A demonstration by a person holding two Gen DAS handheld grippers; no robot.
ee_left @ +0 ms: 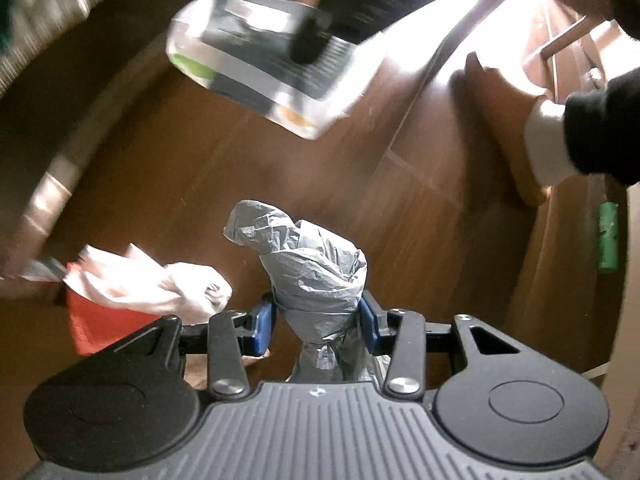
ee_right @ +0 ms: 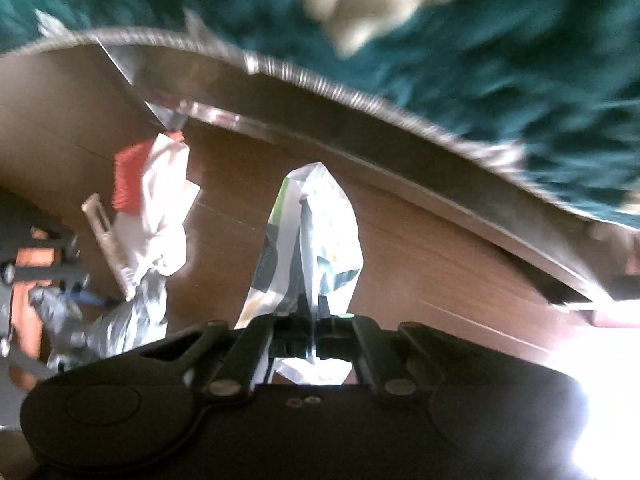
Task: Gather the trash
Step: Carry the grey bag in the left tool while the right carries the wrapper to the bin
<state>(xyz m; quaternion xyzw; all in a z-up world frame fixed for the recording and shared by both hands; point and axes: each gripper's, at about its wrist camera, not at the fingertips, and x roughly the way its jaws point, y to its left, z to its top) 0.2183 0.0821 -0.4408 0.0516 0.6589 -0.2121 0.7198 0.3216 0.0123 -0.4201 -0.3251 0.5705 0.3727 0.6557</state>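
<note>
Left tool [ee_left: 316, 316] was clamped on the bunched neck of the grey bag [ee_left: 312, 264]; right tool [ee_right: 310, 320] was pinched shut on a clear wrapper [ee_right: 316, 236], both above the wooden floor [ee_left: 200, 160]. Risk: thin film slipping from pads w/ fast motion, wrapper dropping before reaching bag.

Your left wrist view is dim and warm, with blown-out glare at the top right and motion blur across the clear wrapper [ee_left: 264, 56]. Your right wrist view is blurrier still, glare flaring at its lower right; both bend strongly at the edges.
</note>
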